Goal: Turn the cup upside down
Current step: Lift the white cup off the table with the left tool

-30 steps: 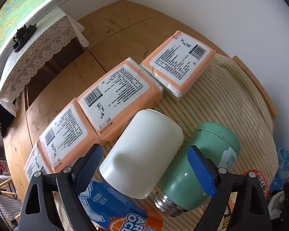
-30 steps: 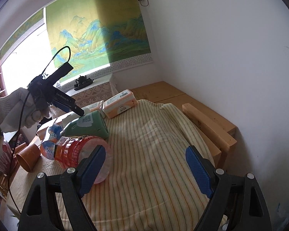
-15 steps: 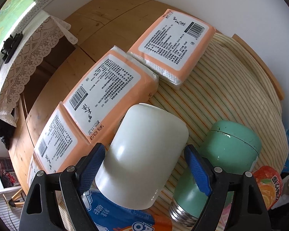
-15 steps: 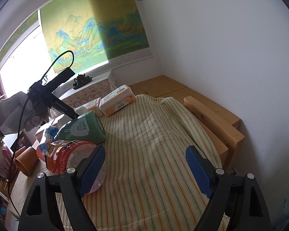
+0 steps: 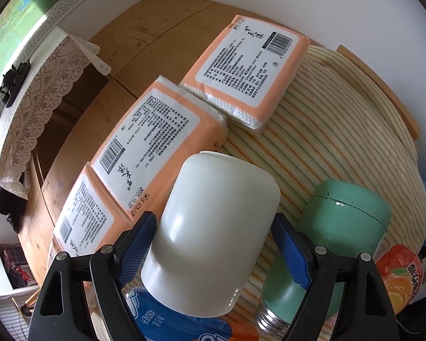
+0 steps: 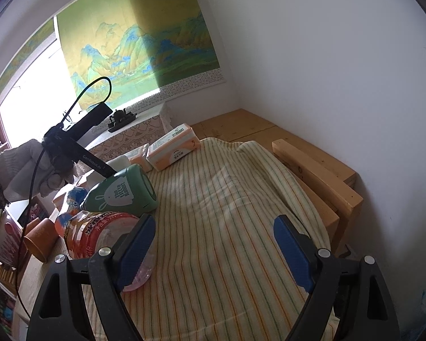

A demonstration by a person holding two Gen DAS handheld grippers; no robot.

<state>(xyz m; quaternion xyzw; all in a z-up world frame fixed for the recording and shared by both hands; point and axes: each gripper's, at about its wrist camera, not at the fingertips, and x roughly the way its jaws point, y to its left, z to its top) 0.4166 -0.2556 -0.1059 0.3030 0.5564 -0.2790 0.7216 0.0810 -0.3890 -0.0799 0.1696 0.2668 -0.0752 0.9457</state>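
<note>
A white cup lies on its side on the striped cloth, base toward me and rim pointing away. My left gripper straddles it with a blue pad on each side; the left pad touches the cup wall and a small gap shows at the right pad. In the right wrist view only a sliver of the cup shows behind the green flask. My right gripper is open and empty above the cloth.
A green flask lies right of the cup, also in the right wrist view. Three orange tissue packs line the cup's left. An orange drink bottle, a blue packet, a striped cloth and a wooden rail are around.
My left gripper has moved forward around the cup and its jaws have narrowed onto it. My right gripper has drifted and tilted slightly, staying open.
</note>
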